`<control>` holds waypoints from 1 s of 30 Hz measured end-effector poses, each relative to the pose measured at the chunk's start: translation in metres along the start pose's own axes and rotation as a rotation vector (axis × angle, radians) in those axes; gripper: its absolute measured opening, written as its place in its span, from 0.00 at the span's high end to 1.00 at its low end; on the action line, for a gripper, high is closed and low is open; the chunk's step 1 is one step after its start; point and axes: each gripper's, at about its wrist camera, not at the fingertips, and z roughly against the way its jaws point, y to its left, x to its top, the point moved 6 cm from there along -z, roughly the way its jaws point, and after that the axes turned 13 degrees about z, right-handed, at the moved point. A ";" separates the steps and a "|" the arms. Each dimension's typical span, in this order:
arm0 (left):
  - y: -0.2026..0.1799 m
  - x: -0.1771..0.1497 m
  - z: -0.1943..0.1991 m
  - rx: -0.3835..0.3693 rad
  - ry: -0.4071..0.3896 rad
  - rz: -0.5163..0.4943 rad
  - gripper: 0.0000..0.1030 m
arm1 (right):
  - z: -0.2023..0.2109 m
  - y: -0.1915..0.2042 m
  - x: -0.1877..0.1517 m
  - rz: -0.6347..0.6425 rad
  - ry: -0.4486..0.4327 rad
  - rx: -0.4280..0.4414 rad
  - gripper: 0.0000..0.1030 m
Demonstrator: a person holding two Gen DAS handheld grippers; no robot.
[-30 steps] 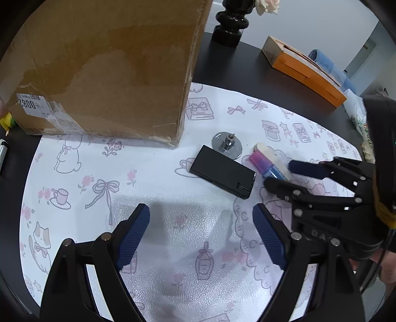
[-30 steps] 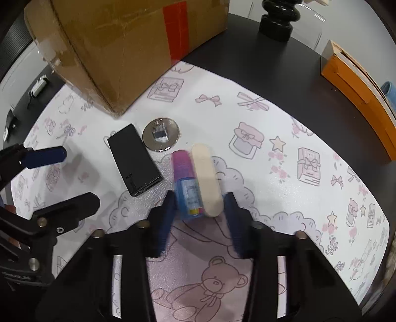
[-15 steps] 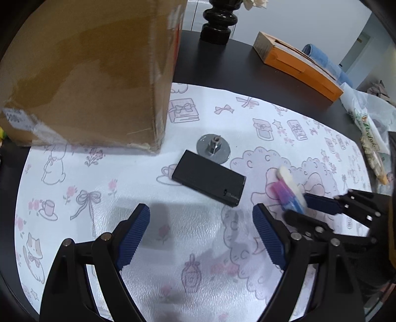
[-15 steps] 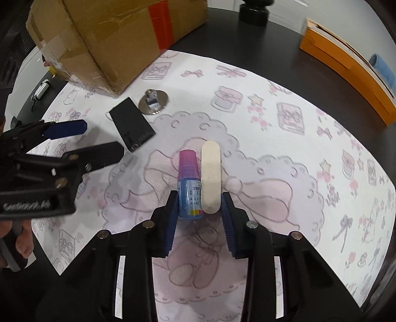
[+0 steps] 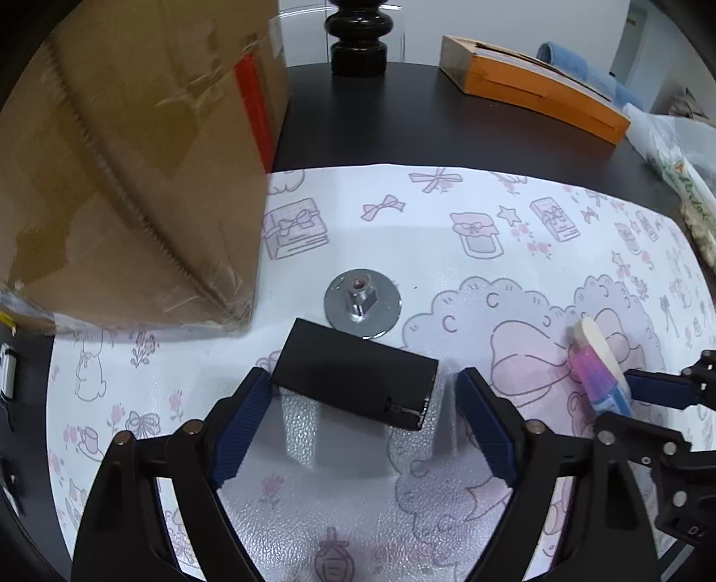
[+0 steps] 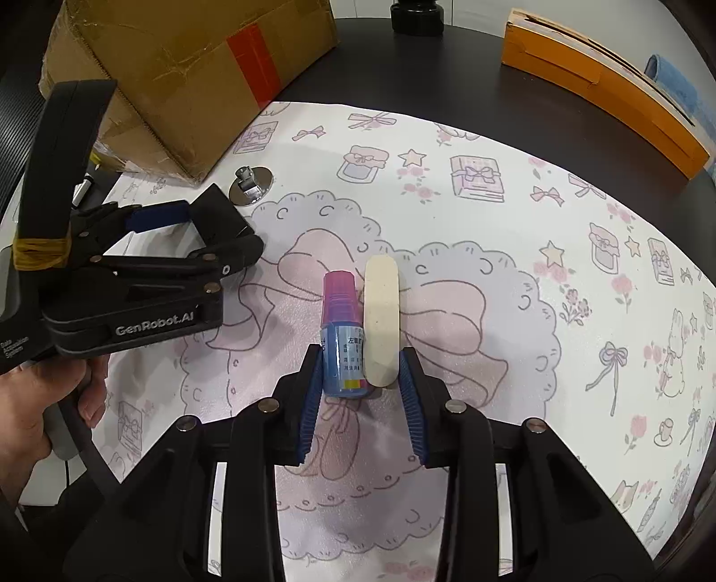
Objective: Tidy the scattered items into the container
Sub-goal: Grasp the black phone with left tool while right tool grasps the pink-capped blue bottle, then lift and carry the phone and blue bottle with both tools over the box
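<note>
My right gripper [image 6: 362,385] is shut on two things side by side: a small blue bottle with a pink cap [image 6: 342,331] and a cream oblong block [image 6: 380,322]. Both are held over the patterned mat [image 6: 492,224]. In the left wrist view, the same bottle [image 5: 599,385] and block [image 5: 595,340] sit in the right gripper [image 5: 626,407] at the right edge. My left gripper [image 5: 364,425] is open, with its blue pads on either side of a flat black box [image 5: 353,380] lying on the mat. A metal disc with a stud [image 5: 362,302] lies just beyond it. The cardboard box [image 5: 134,156] stands at the back left.
An orange box [image 5: 532,94] and a blue cloth [image 5: 581,71] lie on the dark table at the back right. A black turned stand [image 5: 358,40] stands at the back. A printed bag [image 5: 684,188] is at the far right. A hand [image 6: 40,412] grips the left tool.
My left gripper has moved forward until the black box lies between its open fingers. My right gripper, shut on the bottle and block, has carried them right, away from the disc.
</note>
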 end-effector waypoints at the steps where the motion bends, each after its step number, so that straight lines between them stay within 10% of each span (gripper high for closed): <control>1: -0.001 0.000 0.001 -0.002 -0.004 -0.004 0.30 | 0.002 -0.001 -0.001 -0.004 -0.003 0.002 0.66; 30: -0.002 -0.035 0.023 -0.074 0.044 0.025 0.30 | 0.006 0.015 -0.011 0.019 -0.018 -0.002 0.62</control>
